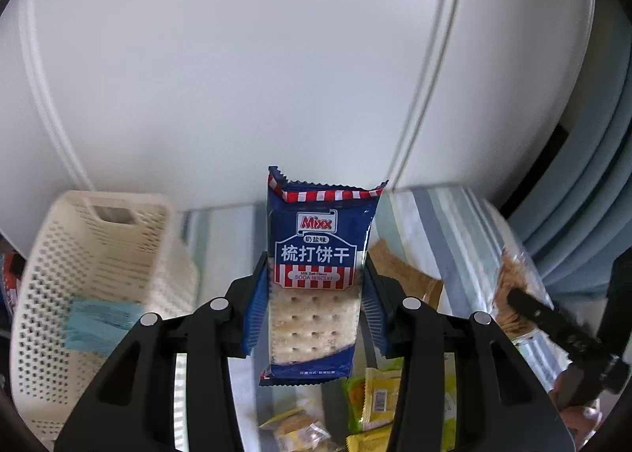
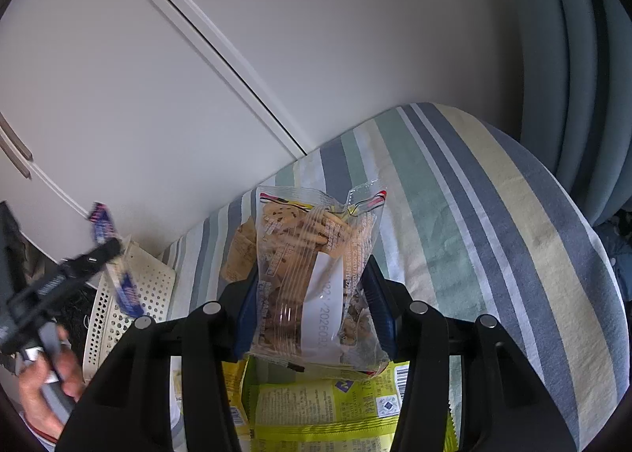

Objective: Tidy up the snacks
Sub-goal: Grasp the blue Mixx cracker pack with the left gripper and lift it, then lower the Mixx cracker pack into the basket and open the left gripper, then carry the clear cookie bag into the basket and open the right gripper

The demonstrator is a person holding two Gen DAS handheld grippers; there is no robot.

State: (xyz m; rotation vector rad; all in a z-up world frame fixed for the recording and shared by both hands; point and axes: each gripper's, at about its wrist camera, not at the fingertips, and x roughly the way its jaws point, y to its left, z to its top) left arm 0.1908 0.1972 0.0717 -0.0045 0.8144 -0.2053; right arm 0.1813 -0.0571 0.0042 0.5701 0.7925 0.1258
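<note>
ahead of the fingers rises a white cabinet front (image 2: pixel 130 69), its door panels split by a thin dark seam, with slim bar handles (image 2: pixel 15 148) far left. below the fingers spreads a striped cloth (image 2: pixel 493 191) in grey, green, yellow. grey-blue curtain folds (image 2: pixel 572 57) hang right.

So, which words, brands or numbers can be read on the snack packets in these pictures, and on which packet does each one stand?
"Mixx": blue biscuit packet in the left gripper.
"梳打饼干": same packet.
"SODA BISCUIT": same packet, somewhat blurred.
"202609", partly cut off: white label on the clear cookie bag in the right gripper.
Yellow-green packets: print and barcode too small to read.
</note>
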